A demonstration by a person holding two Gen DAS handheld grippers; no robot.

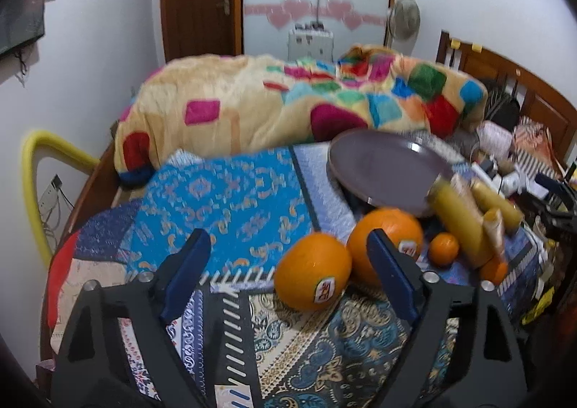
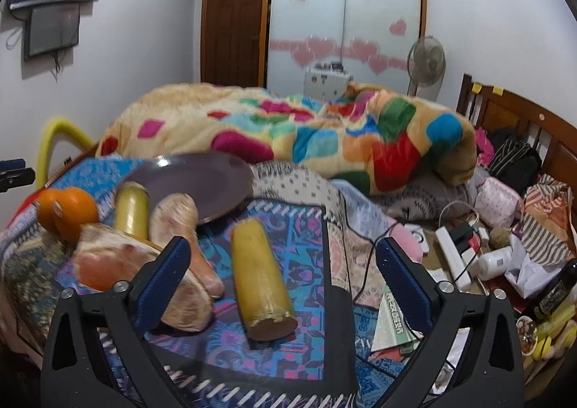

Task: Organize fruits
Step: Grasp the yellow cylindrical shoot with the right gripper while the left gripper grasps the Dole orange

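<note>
Both tongs gape with nothing between: left tongs (image 1: pixel 288 263) frame a stickered oval orange (image 1: pixel 313 271), right tongs (image 2: pixel 283 269) a stubby yellow cylindrical fruit (image 2: pixel 261 274), likely first picks for the bare purple plate (image 1: pixel 382 170) beyond, on the patterned bedspread (image 1: pixel 230 198).

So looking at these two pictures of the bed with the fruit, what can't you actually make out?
- Sticker on the front orange, left wrist view: text blurred.
- Second orange, left wrist view: partly hidden behind the left gripper finger.
- Peach-coloured fruit, right wrist view: motion blur, and a right gripper finger covers it; kind unclear.
- Plate: near rim hidden by fruit.
- Bedside clutter: too small to identify.
</note>
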